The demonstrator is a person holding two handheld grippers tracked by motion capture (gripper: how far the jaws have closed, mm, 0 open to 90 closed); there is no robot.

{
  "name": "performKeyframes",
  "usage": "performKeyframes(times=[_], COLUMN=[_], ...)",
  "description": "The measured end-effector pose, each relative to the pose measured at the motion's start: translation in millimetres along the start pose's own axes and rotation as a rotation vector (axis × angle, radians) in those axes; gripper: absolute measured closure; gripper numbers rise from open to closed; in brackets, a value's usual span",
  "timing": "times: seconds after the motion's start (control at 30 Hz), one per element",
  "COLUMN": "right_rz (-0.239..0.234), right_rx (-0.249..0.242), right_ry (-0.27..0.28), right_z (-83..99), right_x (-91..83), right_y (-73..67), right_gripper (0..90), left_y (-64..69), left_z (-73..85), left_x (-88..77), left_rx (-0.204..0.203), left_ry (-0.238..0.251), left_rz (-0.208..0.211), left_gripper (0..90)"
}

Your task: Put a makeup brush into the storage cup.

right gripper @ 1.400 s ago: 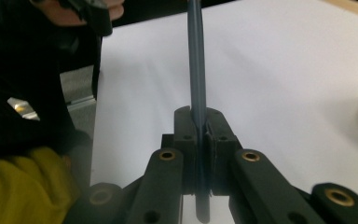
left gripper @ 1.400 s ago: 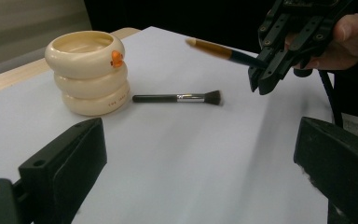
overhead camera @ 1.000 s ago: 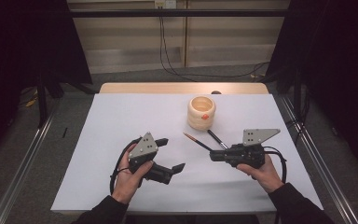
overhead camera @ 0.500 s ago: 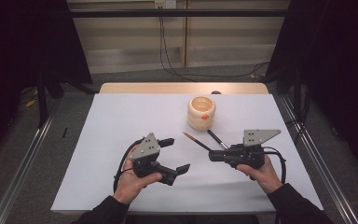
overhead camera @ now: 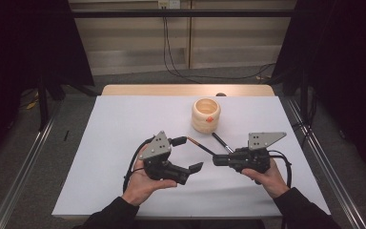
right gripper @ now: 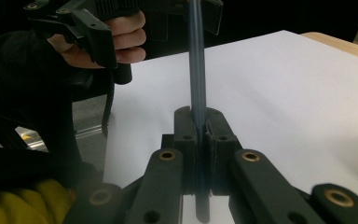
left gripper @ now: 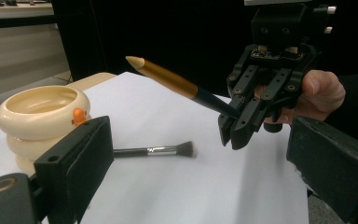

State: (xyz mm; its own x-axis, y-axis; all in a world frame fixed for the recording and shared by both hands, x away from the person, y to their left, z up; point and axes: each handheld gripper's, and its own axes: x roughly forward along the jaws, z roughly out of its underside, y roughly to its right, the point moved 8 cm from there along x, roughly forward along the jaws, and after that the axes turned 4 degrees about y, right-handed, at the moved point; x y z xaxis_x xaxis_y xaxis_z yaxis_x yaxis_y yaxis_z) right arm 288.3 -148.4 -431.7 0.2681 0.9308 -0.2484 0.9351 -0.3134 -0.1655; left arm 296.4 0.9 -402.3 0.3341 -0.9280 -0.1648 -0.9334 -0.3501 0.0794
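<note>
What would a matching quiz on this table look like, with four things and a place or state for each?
Things:
1. gold-handled stick
2. black brush
3. cream pot
4. left tongs

Places or states:
A. open, holding nothing
B. lying flat on the white sheet
C. clamped in the right tongs, lifted off the table
D. standing upright on the far part of the sheet

Pairs: 1-C, 2-B, 3-D, 4-A
</note>
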Motion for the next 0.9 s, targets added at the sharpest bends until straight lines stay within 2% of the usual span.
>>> performKeyframes(times=[0.1,0.17,0.23,0.3,0.37,0.4,0.5,0.63,0.8,0.9], right_rz=[0.002,0.000,-0.006,-0.005,0.001,0.000,0.001,-0.003,-0.010,-0.015], right_rx=[-0.003,-0.002,-0.002,-0.002,-0.005,-0.005,-0.002,0.000,0.002,0.000], right_ry=[-0.001,-0.003,-0.005,-0.001,0.000,0.002,-0.001,-0.007,-0.011,-0.013], right_z=[-0.1,0.6,1.4,0.8,0.2,0.2,1.2,1.9,3.7,4.0], right_x=[-0.4,-0.3,0.6,1.0,0.7,0.6,0.1,0.9,3.0,3.6], right_y=[0.2,0.2,-0.3,-0.1,-0.2,-0.1,0.4,-0.4,-1.3,-1.8], right_gripper=[85.2,85.2,85.2,85.2,85.2,85.2,85.2,85.2,85.2,85.2], left_y=[-1.2,-2.2,-2.1,-0.5,0.7,0.7,0.8,-1.7,-1.3,-0.9], left_z=[-5.2,-8.4,-10.6,-9.3,-8.1,-7.5,-8.0,-10.8,-13.0,-13.4], left_x=[0.8,1.7,3.5,6.6,9.0,9.9,8.7,5.2,2.2,1.8], left_rx=[0.014,-0.002,-0.013,-0.013,-0.017,-0.016,-0.036,-0.053,-0.085,-0.100], left_ry=[0.010,0.009,0.013,0.000,-0.003,-0.006,-0.003,0.009,0.018,0.026], left_rz=[-0.009,0.008,0.010,0.010,0.024,0.015,0.019,0.016,0.034,0.045], left_gripper=[15.8,17.6,23.7,25.2,31.8,32.7,39.3,43.1,54.4,56.8])
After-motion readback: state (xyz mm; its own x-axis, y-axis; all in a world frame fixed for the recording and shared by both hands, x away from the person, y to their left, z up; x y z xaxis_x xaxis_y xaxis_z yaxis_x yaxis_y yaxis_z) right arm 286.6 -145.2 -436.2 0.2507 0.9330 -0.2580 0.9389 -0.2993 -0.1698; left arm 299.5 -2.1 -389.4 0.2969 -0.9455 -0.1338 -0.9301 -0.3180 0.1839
